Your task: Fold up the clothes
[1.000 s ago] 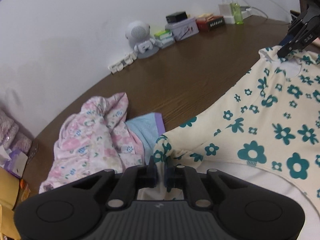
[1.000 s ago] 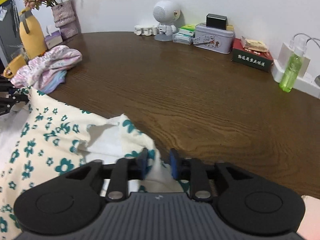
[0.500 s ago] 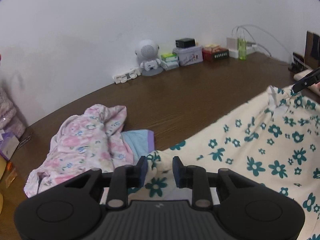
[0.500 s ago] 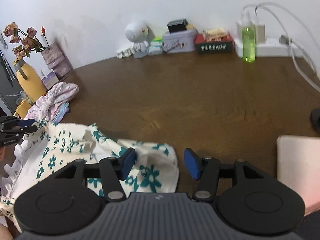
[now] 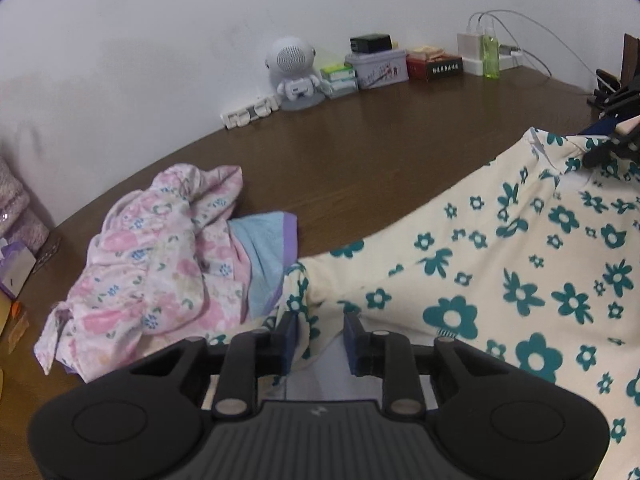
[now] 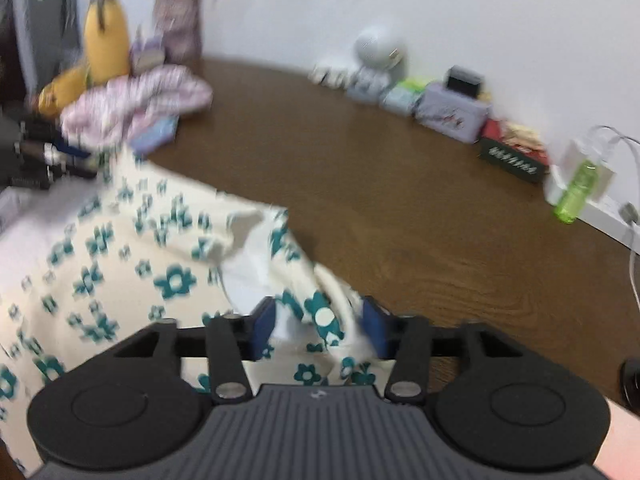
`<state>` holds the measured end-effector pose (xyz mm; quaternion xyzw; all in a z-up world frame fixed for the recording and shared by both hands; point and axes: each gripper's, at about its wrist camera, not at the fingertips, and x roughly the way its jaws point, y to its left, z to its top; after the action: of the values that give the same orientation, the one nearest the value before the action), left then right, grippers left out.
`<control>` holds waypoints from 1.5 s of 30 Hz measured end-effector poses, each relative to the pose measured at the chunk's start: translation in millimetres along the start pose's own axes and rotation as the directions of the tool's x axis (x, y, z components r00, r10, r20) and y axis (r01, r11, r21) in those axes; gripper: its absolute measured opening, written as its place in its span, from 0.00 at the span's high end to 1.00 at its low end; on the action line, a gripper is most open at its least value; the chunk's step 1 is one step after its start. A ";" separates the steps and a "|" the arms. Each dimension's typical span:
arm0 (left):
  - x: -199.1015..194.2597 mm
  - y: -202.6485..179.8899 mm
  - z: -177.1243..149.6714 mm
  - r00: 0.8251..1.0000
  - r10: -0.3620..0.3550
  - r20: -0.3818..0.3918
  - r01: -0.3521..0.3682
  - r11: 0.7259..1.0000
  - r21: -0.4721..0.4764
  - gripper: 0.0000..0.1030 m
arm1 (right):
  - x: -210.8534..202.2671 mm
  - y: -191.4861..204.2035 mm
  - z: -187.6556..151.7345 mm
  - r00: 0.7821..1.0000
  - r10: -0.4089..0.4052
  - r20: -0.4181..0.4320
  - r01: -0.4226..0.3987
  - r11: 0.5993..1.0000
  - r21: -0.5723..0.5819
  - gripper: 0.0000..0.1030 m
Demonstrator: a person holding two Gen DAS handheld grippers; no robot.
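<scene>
Cream floral garment (image 5: 520, 264) spread on tabletop (image 5: 360, 168) beside pink pile (image 5: 160, 256) — left gripper (image 5: 320, 336) and right gripper (image 6: 320, 332) fingers parted, cloth edges between, unclamped — next: pinch edges, fold

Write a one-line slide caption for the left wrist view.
Open left gripper straddles the edge of a cream garment with teal flowers on a brown wooden table, beside a pink floral garment.

The left gripper (image 5: 320, 338) stands open over the flowered cream garment (image 5: 500, 272) (a fold between its fingers). Left of the garment lies a pink floral heap (image 5: 160, 252).
</scene>
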<state>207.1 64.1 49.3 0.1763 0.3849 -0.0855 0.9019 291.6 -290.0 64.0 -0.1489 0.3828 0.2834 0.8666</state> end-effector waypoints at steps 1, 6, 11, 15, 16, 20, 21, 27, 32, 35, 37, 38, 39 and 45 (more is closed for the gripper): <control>2.1 0.8 -0.9 1.000 0.002 -0.004 -0.002 1.000 -0.004 0.83 | 5.0 -2.6 2.7 1.000 0.002 -0.008 -0.002 1.000 0.010 0.87; 8.2 8.3 -1.4 1.000 0.019 -0.004 -0.019 1.000 -0.022 0.88 | 29.2 -26.7 22.1 1.000 -0.014 -0.006 0.015 0.994 0.105 0.91; 14.1 15.9 -2.4 0.998 0.057 0.015 -0.056 0.998 -0.025 0.88 | 52.7 -40.5 29.6 1.000 -0.017 0.009 0.016 0.988 0.154 0.91; 6.1 28.8 -3.5 1.000 -0.004 0.026 0.006 0.996 -0.088 0.86 | 56.7 -47.5 33.5 0.999 -0.004 0.035 -0.004 0.978 0.210 0.77; 0.0 33.1 -4.6 0.999 -0.024 0.037 0.028 0.993 -0.111 0.83 | 47.5 -50.0 32.3 0.998 0.007 0.064 -0.021 0.973 0.230 0.69; -30.4 51.3 -10.7 0.996 -0.031 0.086 0.047 0.982 -0.183 0.73 | 8.0 -57.0 27.4 0.984 0.037 0.176 -0.089 0.951 0.297 0.53; -34.9 55.8 -11.7 0.996 -0.012 0.085 0.028 0.980 -0.197 0.73 | -4.8 -55.1 24.8 0.979 0.039 0.201 -0.099 0.949 0.300 0.51; -31.5 88.8 -11.3 0.992 0.123 0.034 -0.108 0.950 -0.294 0.73 | -47.3 -29.3 5.2 0.971 0.042 0.234 -0.106 0.956 0.272 0.43; 7.8 99.6 0.1 0.995 0.088 -0.055 -0.100 0.958 -0.268 0.75 | -50.7 -0.9 -15.9 0.974 0.075 0.212 -0.131 0.957 0.261 0.42; 29.8 97.4 9.6 0.993 0.073 -0.088 -0.091 0.969 -0.231 0.83 | -51.4 13.9 -26.0 0.976 0.086 0.199 -0.137 0.956 0.258 0.41; 42.2 97.1 12.8 0.992 0.086 -0.093 -0.104 0.971 -0.213 0.84 | -51.9 23.8 -32.7 0.977 0.093 0.191 -0.141 0.956 0.256 0.40; 48.0 97.4 15.1 0.991 0.094 -0.091 -0.111 0.972 -0.208 0.85 | -52.2 28.8 -36.1 0.978 0.097 0.187 -0.144 0.956 0.255 0.40; 53.2 98.2 17.8 0.991 0.102 -0.086 -0.118 0.970 -0.212 0.85 | -52.4 33.7 -39.4 0.978 0.101 0.182 -0.146 0.956 0.254 0.39; 86.8 116.9 36.1 0.986 0.150 -0.077 -0.165 0.954 -0.252 0.85 | -49.7 45.4 -43.2 0.979 0.104 0.177 -0.148 0.955 0.257 0.39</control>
<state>324.7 156.6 39.1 0.0903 0.4031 0.0422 0.9097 212.0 -293.2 70.8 0.0184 0.3551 0.2945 0.8870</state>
